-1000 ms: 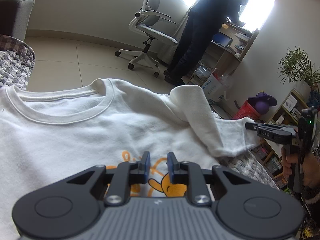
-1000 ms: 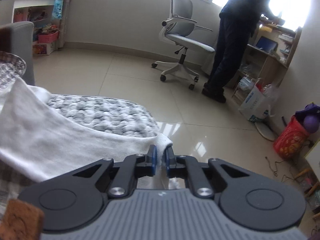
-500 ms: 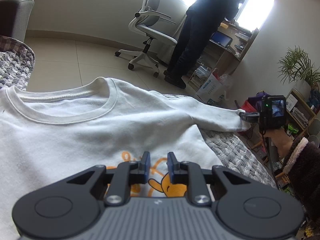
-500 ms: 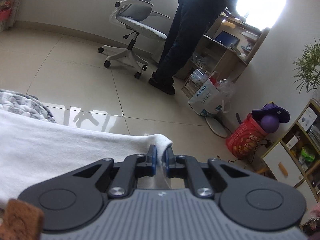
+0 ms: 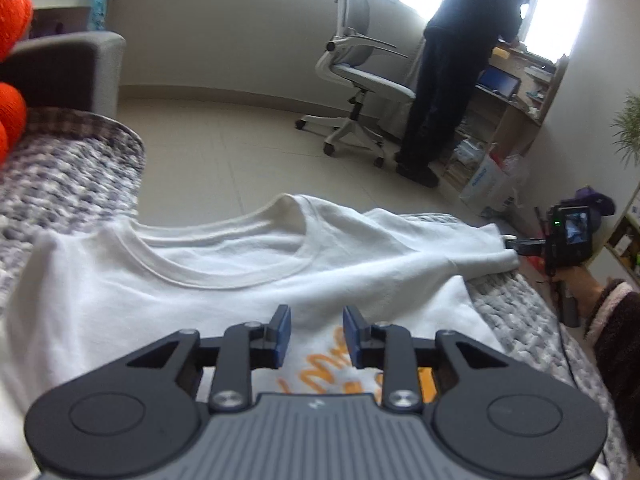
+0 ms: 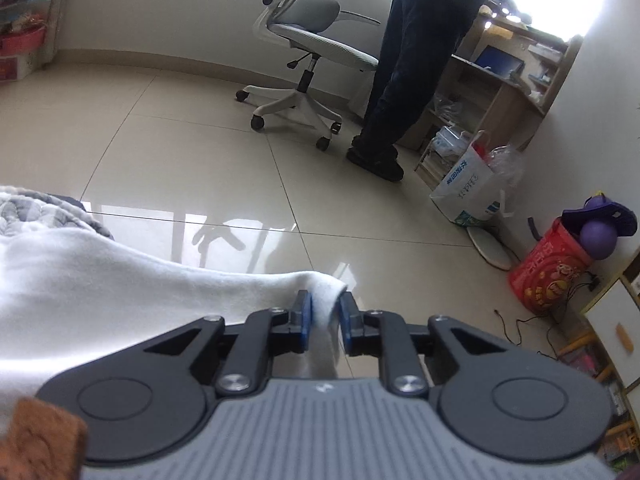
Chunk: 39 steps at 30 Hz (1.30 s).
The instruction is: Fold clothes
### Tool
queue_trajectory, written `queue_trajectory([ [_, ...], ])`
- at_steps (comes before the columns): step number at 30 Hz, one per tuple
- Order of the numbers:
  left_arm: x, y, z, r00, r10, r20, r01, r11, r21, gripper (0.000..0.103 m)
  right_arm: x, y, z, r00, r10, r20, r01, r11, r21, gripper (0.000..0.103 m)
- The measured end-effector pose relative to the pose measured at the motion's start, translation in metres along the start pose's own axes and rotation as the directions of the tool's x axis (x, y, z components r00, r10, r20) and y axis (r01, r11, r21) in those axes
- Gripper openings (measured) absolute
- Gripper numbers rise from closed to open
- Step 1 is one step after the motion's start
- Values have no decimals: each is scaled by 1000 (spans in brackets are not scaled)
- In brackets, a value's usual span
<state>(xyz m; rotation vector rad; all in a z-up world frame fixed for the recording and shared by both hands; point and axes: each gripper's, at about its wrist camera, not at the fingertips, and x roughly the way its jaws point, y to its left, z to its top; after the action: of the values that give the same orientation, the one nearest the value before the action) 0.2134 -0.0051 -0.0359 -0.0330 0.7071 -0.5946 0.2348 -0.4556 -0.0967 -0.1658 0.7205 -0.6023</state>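
A white T-shirt (image 5: 200, 300) with an orange print lies face up on a grey knitted blanket (image 5: 60, 184). My left gripper (image 5: 316, 334) hovers over the chest print. Its jaws are opening with nothing between them. The shirt's right sleeve (image 5: 440, 248) stretches out sideways to my right gripper (image 5: 514, 245), which a hand (image 5: 580, 284) holds at the cuff. In the right wrist view the sleeve (image 6: 120, 280) ends between the blue pads of my right gripper (image 6: 324, 314). Those jaws are opening, and the cuff sits loosely between them.
The blanket edge drops to a tiled floor (image 6: 180, 152). A person (image 5: 452, 80) stands at a desk beside a white office chair (image 5: 360, 76). A paper bag (image 6: 468, 188) and a red bucket (image 6: 556, 268) sit on the floor. Orange cushions (image 5: 12, 108) lie at the left.
The right gripper drew the sleeve out straight to the side, sank a little, and its jaws parted. The left gripper rose and tilted up, and its jaws spread wider.
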Motion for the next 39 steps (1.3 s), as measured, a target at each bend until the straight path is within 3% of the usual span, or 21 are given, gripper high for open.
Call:
queue_trajectory([
  [2, -11, 3, 5, 996, 86, 23, -86, 996, 32, 36, -8, -3, 4, 999, 39, 23, -39, 999, 21, 45],
  [7, -40, 18, 15, 972, 218, 85, -223, 973, 60, 44, -34, -11, 23, 989, 116, 93, -121, 992, 44, 46],
  [11, -48, 38, 20, 947, 307, 92, -313, 948, 54, 45, -61, -13, 40, 955, 239, 176, -259, 961, 97, 47],
  [16, -35, 72, 26, 921, 386, 49, -387, 922, 12, 45, -88, 10, 53, 855, 468, 225, -493, 867, 69, 48],
  [22, -20, 94, 21, 946, 324, 26, -321, 944, -78, 45, -107, 55, 71, 702, 676, 224, -685, 727, -47, 48],
  [24, -16, 96, 19, 946, 323, 28, -319, 943, -94, 45, -111, 69, 77, 652, 727, 215, -729, 679, -86, 50],
  [27, -12, 100, 17, 946, 323, 37, -317, 941, -119, 43, -115, 95, 80, 598, 782, 178, -770, 622, -145, 51],
  [31, -10, 110, 13, 957, 286, 50, -272, 944, -189, 30, -119, 132, 73, 578, 806, 125, -777, 591, -216, 51],
  [34, -10, 108, 11, 958, 277, 72, -257, 944, -205, 15, -119, 153, 65, 585, 807, 77, -769, 583, -263, 49],
  [35, -9, 107, 11, 957, 279, 81, -258, 944, -204, 11, -119, 157, 60, 593, 802, 73, -759, 587, -280, 36],
  [36, -8, 105, 11, 955, 284, 89, -262, 944, -201, 9, -120, 161, 55, 601, 796, 69, -749, 592, -297, 14],
  [38, -7, 98, 10, 947, 302, 110, -279, 943, -182, 7, -125, 157, 51, 614, 782, 105, -727, 612, -311, 4],
  [39, -8, 94, 10, 942, 309, 128, -287, 943, -168, 7, -128, 154, 50, 620, 774, 128, -715, 624, -315, 3],
])
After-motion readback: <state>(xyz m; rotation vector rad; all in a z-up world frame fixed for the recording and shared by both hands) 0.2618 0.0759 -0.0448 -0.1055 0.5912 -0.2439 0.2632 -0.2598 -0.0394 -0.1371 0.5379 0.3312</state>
